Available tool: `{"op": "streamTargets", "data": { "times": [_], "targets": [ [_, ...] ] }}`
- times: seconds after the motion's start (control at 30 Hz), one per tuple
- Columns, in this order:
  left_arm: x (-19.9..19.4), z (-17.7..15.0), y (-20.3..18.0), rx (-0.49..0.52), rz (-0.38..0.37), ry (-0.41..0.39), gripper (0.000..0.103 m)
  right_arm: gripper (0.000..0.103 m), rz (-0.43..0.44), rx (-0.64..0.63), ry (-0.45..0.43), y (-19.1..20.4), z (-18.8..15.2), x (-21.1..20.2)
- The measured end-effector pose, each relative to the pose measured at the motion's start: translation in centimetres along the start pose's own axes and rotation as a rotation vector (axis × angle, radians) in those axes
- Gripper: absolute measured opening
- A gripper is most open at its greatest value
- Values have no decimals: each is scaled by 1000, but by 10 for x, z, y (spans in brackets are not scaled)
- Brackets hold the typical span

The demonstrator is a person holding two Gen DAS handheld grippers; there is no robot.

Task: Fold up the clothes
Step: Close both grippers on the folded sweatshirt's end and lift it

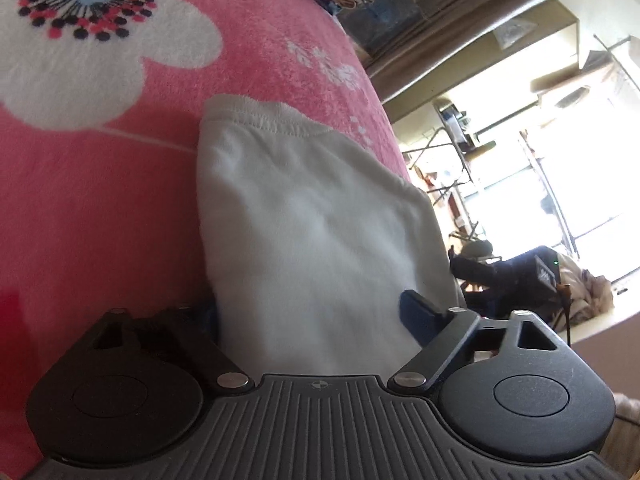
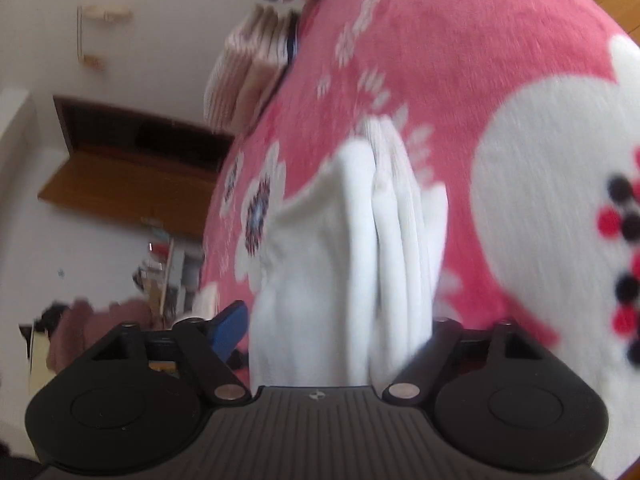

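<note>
White cotton fills the middle of both wrist views: a folded garment [image 1: 312, 220] lying on a pink fleece blanket [image 1: 100, 208] printed with big white flowers.

The left gripper [image 1: 316, 312] straddles the garment's near end. Its jaws stand wide, one blue finger [image 1: 420, 316] showing on the side of the garment away from the blanket's large flower, the other mostly hidden behind the cloth. Whether the pads press the fabric cannot be told.

The right gripper [image 2: 332, 332] sits at the garment [image 2: 352, 248] too, where the stacked folded layers show edge-on. Its jaws are also wide, with the cloth between them; a blue finger [image 2: 228, 332] stands just beside the garment, seemingly apart from it, while the other is hidden, so a grip cannot be confirmed. This view is blurred.

Beyond the garment, at the blanket's [image 2: 460, 60] far edge, lies a stack of folded striped cloth [image 2: 248, 76].
</note>
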State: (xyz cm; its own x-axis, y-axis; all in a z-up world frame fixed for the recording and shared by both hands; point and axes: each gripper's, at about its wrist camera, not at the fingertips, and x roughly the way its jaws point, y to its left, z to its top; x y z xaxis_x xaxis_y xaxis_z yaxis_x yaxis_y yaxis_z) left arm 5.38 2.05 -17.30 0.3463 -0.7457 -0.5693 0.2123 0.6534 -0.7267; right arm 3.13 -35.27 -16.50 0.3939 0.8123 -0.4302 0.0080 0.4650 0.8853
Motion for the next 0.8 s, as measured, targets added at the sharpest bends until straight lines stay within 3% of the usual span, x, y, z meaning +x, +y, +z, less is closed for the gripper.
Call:
{"op": "streamTargets", "data": {
  "times": [0.07,0.17,0.3,0.33,0.43,0.57,0.8],
  "targets": [
    [0,0,4,-6,-3,3,74,69,0,-7,28,-2,-3,-2],
    [5,3,3,-7,3,3,73,64,15,9,47,-7,4,4],
    [8,1,-5,29,43,-15,69,43,11,-26,62,-4,18,27],
    [6,-1,-7,46,67,-25,60,36,3,-38,64,-2,20,32],
    [0,-7,-11,85,125,-54,43,28,-37,-88,62,8,14,30],
    [-5,-8,-20,119,152,-79,27,23,-81,-179,40,29,5,24],
    [-36,-20,-39,180,150,-165,21,20,-145,-331,-7,75,-14,10]
  ]
}}
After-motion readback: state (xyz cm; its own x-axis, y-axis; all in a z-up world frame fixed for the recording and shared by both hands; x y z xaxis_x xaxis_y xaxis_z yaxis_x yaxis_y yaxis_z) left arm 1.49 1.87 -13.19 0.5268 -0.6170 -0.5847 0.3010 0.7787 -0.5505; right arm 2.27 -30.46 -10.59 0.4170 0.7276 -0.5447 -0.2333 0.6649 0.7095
